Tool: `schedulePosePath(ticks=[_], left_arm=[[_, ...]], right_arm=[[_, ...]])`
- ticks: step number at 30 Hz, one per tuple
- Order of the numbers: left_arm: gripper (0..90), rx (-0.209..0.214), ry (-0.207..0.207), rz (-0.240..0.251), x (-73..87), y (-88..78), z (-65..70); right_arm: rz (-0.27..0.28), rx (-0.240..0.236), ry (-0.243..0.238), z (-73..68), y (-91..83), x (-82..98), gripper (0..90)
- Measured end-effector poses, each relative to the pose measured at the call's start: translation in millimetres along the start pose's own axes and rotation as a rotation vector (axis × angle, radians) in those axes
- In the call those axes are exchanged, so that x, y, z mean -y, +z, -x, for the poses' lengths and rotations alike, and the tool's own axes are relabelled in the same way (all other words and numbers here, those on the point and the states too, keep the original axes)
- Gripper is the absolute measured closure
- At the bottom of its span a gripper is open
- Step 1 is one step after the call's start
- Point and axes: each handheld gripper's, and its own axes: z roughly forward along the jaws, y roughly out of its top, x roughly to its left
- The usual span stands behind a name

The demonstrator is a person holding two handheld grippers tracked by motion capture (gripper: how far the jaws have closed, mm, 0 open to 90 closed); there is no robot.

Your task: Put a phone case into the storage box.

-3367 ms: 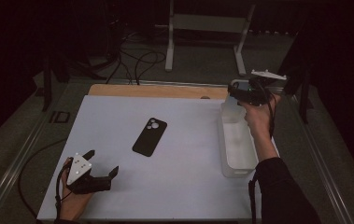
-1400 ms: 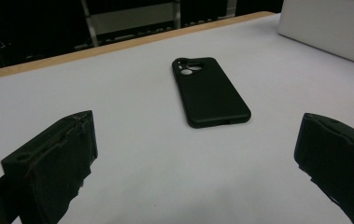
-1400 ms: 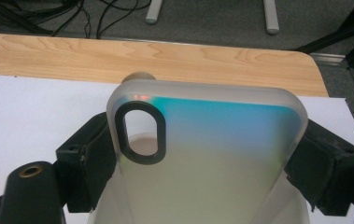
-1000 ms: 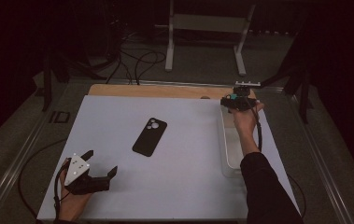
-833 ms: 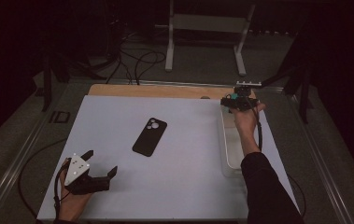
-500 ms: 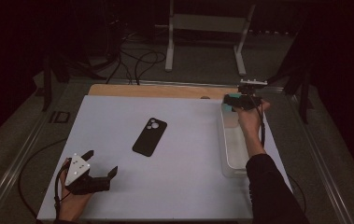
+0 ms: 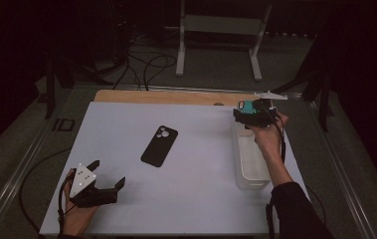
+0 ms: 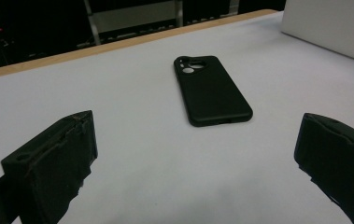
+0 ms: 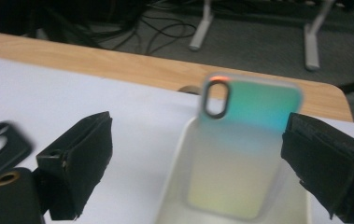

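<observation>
A black phone case lies flat, camera hole away from me, in the middle of the white table. It lies well ahead of my left gripper, which rests at the near left corner, open and holding nothing. My right gripper hovers over the far end of a white bin. Its jaws stand open on either side of an iridescent teal phone case, which leans upright against the bin's far wall. A teal spot, probably that case, shows by the gripper.
A wooden strip runs along the table's far edge. Beyond it are cables and a metal stand on the floor. The bin's side appears at the upper right of the left gripper view.
My right hand came down from higher up to the bin's far end, then shifted only slightly there. The left gripper and the black case have stayed still.
</observation>
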Motion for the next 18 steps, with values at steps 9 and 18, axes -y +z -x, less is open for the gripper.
schedulePosePath(ticks=[9,18], left_arm=[[0.0,0.001,-0.018,-0.024,-0.2,1.5,-2.0],[0.0,0.011,-0.027,-0.047,-3.0,2.7,-2.9]], right_arm=[[0.041,-0.118,-0.069,-21.1,-38.9,17.4,9.2],[0.062,-0.184,-0.096,-33.2,-59.7,38.3,9.2]])
